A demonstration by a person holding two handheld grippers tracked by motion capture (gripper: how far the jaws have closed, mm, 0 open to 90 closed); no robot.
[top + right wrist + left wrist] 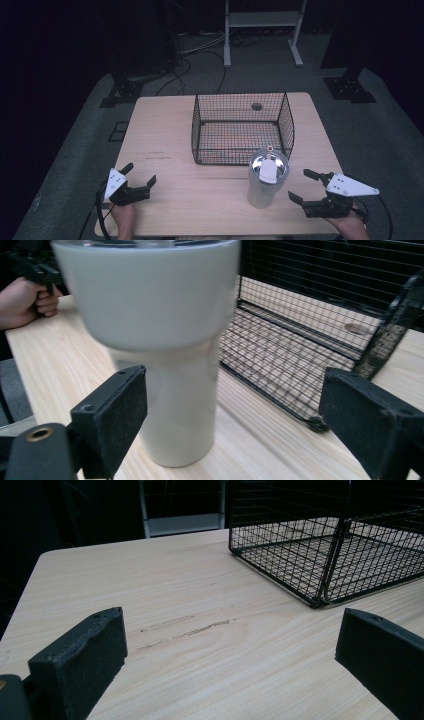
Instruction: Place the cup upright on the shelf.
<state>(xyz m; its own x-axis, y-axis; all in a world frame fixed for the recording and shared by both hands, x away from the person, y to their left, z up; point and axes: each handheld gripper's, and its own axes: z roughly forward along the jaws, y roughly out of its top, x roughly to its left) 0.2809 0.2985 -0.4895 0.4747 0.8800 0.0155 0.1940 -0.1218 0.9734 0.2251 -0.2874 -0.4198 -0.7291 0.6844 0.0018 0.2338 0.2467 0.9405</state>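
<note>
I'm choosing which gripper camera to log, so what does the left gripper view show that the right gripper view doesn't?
The left gripper view alone has the scuff mark on the wood and a white shelf beyond the table. The right gripper view alone has the white tumbler standing close ahead and the person's other hand. Both share the wire basket, the wooden table and open black jaws.

The high view looks forward and down from above the person's side onto the whole light wooden table (pixel 170 130), well back from it. The left gripper view sits low over the tabletop, facing the black wire mesh basket (pixel 320 545). The right gripper view, also low, faces a white plastic tumbler (pixel 165 340) close up. All three share the basket and table.
</note>
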